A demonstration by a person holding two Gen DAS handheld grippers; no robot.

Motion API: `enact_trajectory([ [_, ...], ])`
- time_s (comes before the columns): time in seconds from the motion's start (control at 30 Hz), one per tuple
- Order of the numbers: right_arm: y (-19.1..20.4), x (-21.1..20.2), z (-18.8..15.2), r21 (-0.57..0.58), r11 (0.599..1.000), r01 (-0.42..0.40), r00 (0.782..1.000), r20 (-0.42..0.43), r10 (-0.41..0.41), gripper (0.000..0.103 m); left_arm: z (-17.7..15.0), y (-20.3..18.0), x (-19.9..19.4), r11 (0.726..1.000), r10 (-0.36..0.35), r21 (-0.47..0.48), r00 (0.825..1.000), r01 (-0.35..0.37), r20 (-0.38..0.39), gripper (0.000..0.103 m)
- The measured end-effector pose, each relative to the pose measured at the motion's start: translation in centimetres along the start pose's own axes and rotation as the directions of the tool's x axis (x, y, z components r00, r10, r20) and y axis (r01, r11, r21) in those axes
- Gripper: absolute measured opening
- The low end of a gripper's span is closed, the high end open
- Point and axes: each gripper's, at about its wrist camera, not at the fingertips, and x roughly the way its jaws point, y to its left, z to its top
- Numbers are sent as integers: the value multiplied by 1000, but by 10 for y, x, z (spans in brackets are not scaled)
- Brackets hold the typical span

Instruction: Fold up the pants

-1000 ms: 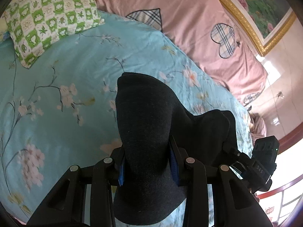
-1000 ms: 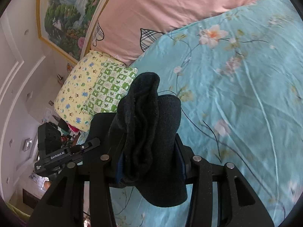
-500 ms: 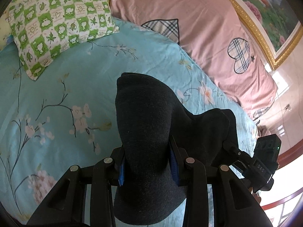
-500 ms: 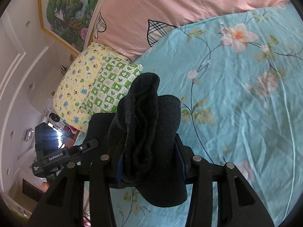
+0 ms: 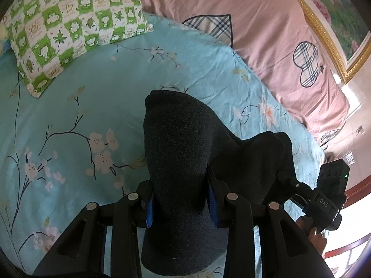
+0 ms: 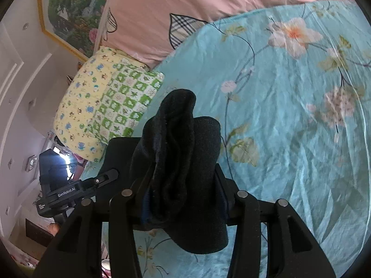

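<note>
The dark pants [image 5: 178, 143] hang bunched over the light blue flowered bed sheet [image 5: 92, 92]. My left gripper [image 5: 180, 199] is shut on a thick fold of them, and the cloth bulges up and over its blue pads. From there the cloth runs right to my other gripper [image 5: 324, 197]. In the right wrist view, a wrinkled bundle of the pants [image 6: 176, 127] fills my right gripper [image 6: 183, 197]. Its jaws are opening, with the fabric still packed between the fingers. The left gripper [image 6: 69, 192] shows at the lower left, a hand below it.
A green checked pillow [image 5: 69, 30] and a yellow printed pillow [image 6: 81, 106] lie at the head of the bed. A pink quilt with plaid hearts [image 5: 255, 23] is heaped along the far side under a gold-framed painting [image 5: 324, 11]. The sheet [image 6: 289, 139] spreads wide to the right.
Both grippers have carried the pants toward the pillows and slightly lower; the green pillow and pink quilt now look nearer. The cloth stays gripped in both.
</note>
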Motion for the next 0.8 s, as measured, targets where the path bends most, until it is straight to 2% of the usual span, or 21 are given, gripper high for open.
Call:
enact_trajectory([
  [0.13,-8,1,-3,-6,998,55,998,-3,-55,54,-4,2,7,1000,9,13,1000,-9,-7,39],
  [0.27,-11,2,-4,-15,997,74,997,-9,-74,56,-9,4,13,999,33,28,999,-33,-13,43],
  [0.43,-13,2,-5,-29,996,87,996,-9,-87,59,-12,11,19,999,44,16,999,-44,-19,50],
  [0.53,-15,5,-5,-32,995,99,995,-5,-99,66,-14,11,21,997,64,32,998,-63,-12,54],
  [0.63,-16,5,-6,-25,995,98,995,-1,-98,67,-16,9,17,995,82,52,997,-82,3,59],
  [0.7,-15,4,-7,-20,995,100,995,1,-100,68,-17,8,14,994,98,55,995,-98,16,67],
  [0.8,-10,0,-7,-31,994,101,995,8,-101,68,-19,11,10,995,92,35,996,-92,19,70],
])
